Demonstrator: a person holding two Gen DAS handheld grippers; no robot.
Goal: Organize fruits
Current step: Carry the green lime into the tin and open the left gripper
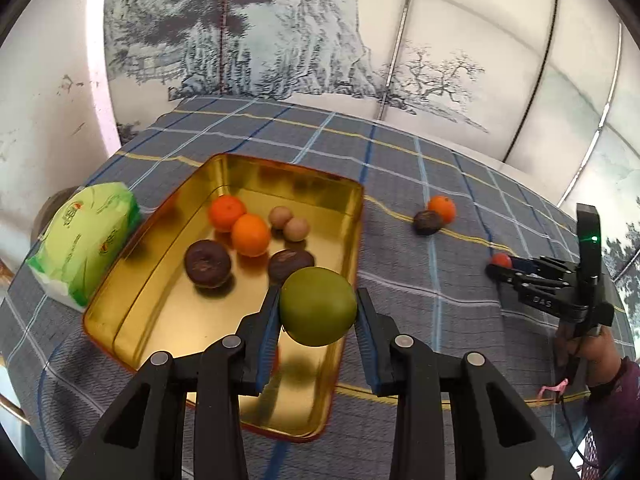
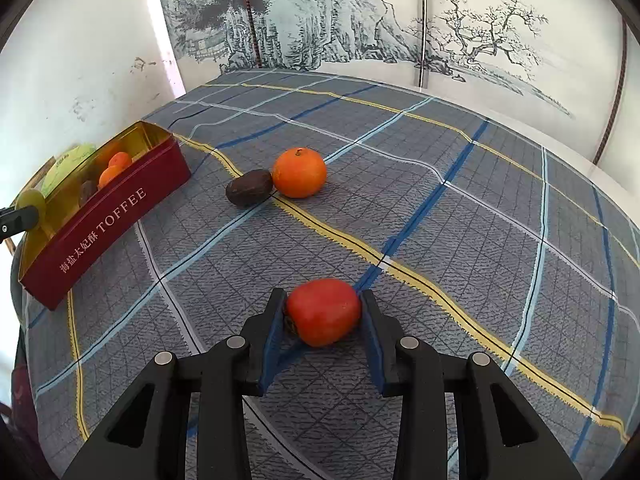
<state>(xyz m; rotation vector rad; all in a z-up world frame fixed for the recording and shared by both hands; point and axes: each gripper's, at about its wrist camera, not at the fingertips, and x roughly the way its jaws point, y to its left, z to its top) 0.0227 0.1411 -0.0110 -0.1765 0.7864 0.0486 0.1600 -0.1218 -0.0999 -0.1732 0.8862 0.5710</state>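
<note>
My left gripper (image 1: 318, 312) is shut on a green round fruit (image 1: 318, 306) and holds it above the near right part of the gold tin (image 1: 152, 304). The tin holds two oranges (image 1: 250, 234), two dark brown fruits (image 1: 207, 264) and two small tan fruits (image 1: 296, 229). My right gripper (image 2: 323, 314) is shut on a red persimmon-like fruit (image 2: 323, 312) low over the cloth. An orange (image 2: 299, 172) and a dark brown fruit (image 2: 249, 193) lie together on the cloth beyond it. The right gripper also shows in the left wrist view (image 1: 496, 266).
The tin's red outer wall reads TOFFEE (image 2: 120, 212). A green tissue pack (image 1: 84, 240) lies left of the tin. The checked grey-blue cloth (image 2: 440, 200) covers the table, which ends at painted wall panels (image 2: 360, 12) behind.
</note>
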